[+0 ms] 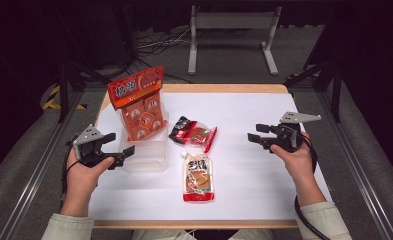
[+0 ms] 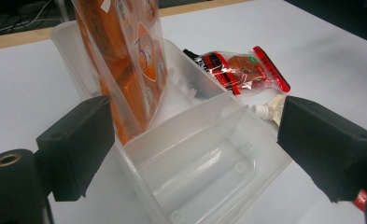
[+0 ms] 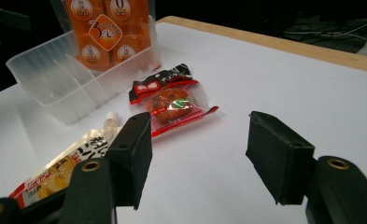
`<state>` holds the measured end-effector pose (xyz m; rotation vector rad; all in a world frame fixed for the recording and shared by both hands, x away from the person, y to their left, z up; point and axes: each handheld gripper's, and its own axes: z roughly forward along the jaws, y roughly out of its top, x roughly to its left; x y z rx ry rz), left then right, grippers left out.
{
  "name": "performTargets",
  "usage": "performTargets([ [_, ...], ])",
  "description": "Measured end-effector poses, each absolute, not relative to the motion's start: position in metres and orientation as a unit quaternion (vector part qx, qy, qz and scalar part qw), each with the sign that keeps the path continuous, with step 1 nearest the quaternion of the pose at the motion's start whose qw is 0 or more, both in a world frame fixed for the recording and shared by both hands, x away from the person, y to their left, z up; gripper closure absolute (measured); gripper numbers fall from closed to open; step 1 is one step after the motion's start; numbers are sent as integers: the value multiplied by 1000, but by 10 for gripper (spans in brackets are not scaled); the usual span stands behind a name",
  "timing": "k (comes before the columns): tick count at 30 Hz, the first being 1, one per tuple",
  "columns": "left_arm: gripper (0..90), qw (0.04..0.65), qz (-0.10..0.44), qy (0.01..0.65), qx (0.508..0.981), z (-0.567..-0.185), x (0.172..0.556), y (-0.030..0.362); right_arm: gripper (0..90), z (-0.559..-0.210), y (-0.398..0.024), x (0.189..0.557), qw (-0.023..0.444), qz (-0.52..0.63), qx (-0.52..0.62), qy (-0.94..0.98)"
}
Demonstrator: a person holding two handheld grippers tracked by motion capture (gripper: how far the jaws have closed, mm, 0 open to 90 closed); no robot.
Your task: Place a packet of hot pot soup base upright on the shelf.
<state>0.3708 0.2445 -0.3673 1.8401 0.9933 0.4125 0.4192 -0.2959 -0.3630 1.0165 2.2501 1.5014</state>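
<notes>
A clear plastic bin with a divider stands on the white table. A tall orange packet stands upright in its far compartment; the near compartment is empty. A small red-and-black snack pack lies flat right of the bin. A spouted pouch lies nearer the front edge. My left gripper is open at the bin's near left corner, jaws either side of it without touching. My right gripper is open over bare table, empty.
The white table top has a wooden edge at the back. Beyond it are a metal stand's legs and cables on the floor. Dark frame rails run along both sides of the table.
</notes>
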Motion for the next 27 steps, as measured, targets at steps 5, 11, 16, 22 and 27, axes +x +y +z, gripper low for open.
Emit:
performTargets([
  [5,118,484,169,409,755,-367,368,246,407,-366,-279,432,113,503,341,786],
  [11,117,483,172,410,754,-369,363,250,410,-369,-253,452,105,488,327,802],
  [16,120,474,182,412,757,-370,360,253,410,-375,-237,466,101,481,324,809],
  [22,120,472,182,411,758,-370,360,253,420,-384,-217,482,96,461,324,820],
  [27,119,472,181,409,759,-370,362,250,428,-392,-209,490,96,452,328,824],
])
